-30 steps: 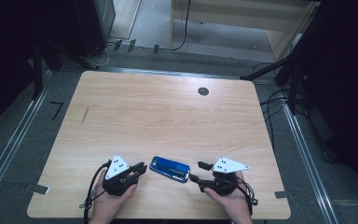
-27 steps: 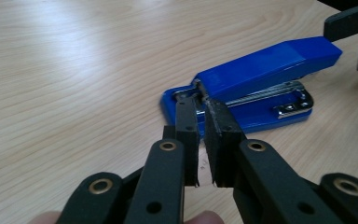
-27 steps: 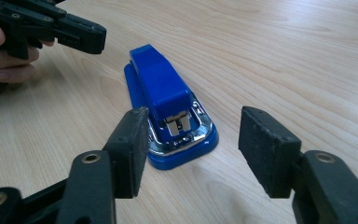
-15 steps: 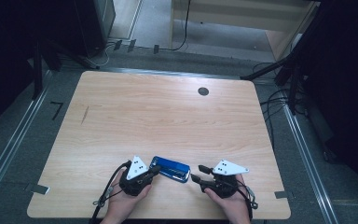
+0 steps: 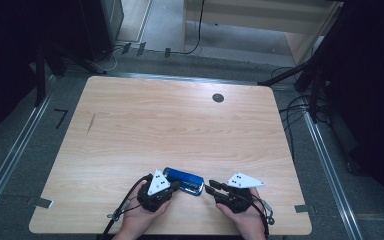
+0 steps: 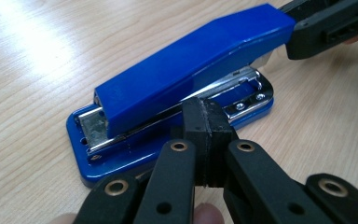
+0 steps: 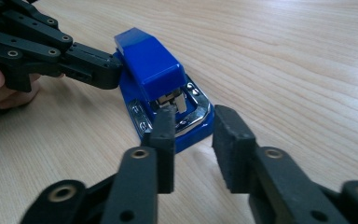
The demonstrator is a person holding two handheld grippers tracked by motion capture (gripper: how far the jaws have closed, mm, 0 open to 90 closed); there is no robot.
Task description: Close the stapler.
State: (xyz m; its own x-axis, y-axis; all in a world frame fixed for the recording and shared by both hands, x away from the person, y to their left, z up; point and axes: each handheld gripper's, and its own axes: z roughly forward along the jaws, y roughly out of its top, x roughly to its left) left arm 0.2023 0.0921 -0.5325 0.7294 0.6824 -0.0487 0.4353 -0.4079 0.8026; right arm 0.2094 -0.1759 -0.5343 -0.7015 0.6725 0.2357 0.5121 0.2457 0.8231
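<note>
Left gripper (image 6: 205, 140): jaws pressed together, nothing between them, tips against the near long side of the blue stapler (image 6: 182, 79). Right gripper (image 7: 193, 140): jaws apart and just now closing, nothing clamped, their tips just short of the stapler's hinge end. The stapler lies flat on the wooden table (image 5: 180, 125), close to its near edge, between the two grippers.

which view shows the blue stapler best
The left gripper view: the stapler lies large and side-on, blue top, metal magazine and base all clear. The right gripper view shows it end-on, its hinge end nearest. The high view shows it small near the table's near edge.
</note>
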